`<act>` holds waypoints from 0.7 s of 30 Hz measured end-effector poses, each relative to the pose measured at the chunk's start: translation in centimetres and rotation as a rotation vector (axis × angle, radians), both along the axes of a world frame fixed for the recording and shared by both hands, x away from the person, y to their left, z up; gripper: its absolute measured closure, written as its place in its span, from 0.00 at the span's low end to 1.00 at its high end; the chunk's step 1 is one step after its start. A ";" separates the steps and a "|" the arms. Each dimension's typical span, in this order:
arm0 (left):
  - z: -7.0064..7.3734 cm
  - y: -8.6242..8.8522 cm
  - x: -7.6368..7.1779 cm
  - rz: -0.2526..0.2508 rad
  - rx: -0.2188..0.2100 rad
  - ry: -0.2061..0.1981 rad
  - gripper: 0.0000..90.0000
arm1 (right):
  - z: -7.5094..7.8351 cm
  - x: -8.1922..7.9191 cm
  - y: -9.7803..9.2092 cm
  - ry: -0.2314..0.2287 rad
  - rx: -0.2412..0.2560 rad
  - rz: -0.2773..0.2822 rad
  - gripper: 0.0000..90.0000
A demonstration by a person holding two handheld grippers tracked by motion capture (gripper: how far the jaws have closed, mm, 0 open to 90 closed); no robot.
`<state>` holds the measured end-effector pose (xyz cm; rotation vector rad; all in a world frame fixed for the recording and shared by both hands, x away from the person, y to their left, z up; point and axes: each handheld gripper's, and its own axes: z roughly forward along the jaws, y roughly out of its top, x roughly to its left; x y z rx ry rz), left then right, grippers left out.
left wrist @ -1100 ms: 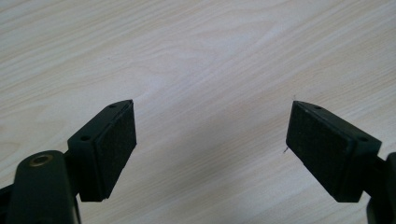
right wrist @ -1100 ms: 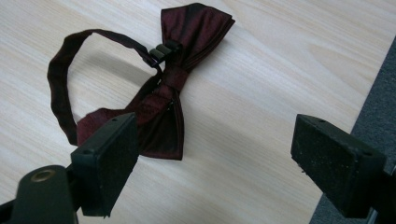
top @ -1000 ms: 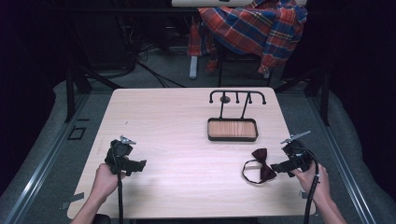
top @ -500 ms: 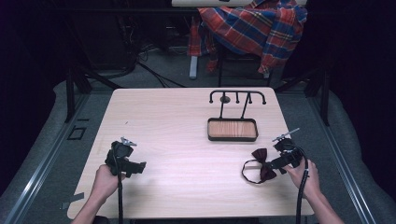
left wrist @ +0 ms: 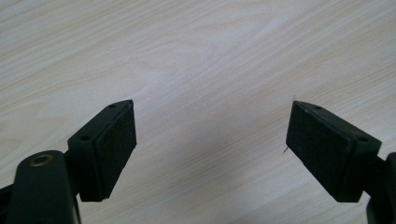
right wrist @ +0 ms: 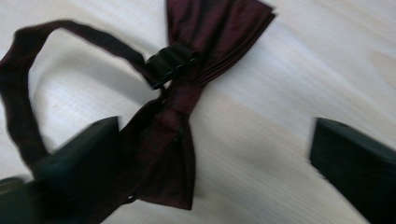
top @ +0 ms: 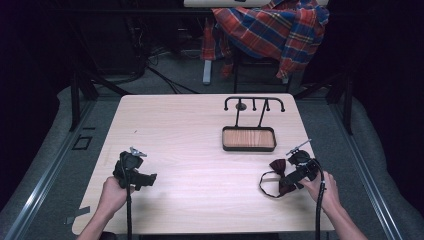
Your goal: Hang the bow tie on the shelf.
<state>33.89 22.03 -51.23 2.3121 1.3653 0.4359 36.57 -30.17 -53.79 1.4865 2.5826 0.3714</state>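
Right gripper (right wrist: pixel 210 154): jaws spread wide, nothing clamped; held low over the front right part of the table, in the person's right hand (top: pixel 320 186); in its own view one jaw lies over the near wing of the bow tie, the other stands over bare wood well to the side.
Left gripper (left wrist: pixel 211 140): jaws wide apart over bare wood, gripping nothing; held in the left hand (top: pixel 111 192) near the front left edge.
Bow tie (top: pixel 279 172): dark red, lying flat on the table just beside the right gripper, its strap looped out to one side, a black clasp at the knot.
Tray (top: pixel 248 138): shallow, dark-rimmed with a wooden floor, right of centre, apart from the bow tie.
Rack (top: pixel 254 102): black bar with hooks, standing just behind the tray.
Table (top: pixel 190 130): pale wood.
Plaid cloth (top: pixel 270 30): draped over a chair beyond the far edge.
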 end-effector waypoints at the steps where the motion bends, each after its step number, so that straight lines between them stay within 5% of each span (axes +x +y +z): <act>1: 0.0 0.0 0.0 -0.001 -0.002 0.000 0.18 | 0.0 0.0 0.0 0.000 0.000 0.000 0.19; 6: -0.2 0.2 0.2 0.015 -0.004 0.007 0.18 | -0.2 0.1 0.4 0.003 0.037 0.028 0.32; 7: -0.2 0.2 0.3 0.014 0.000 0.007 0.18 | -0.4 0.1 0.6 0.001 0.055 0.031 0.45; 11: 0.0 0.0 0.0 0.003 0.005 0.000 0.18 | -0.3 -0.2 0.8 0.021 0.024 0.054 0.62; 21: 0.0 0.2 0.0 0.019 0.006 0.001 0.18 | -0.3 -0.3 1.4 0.003 -0.030 0.042 0.78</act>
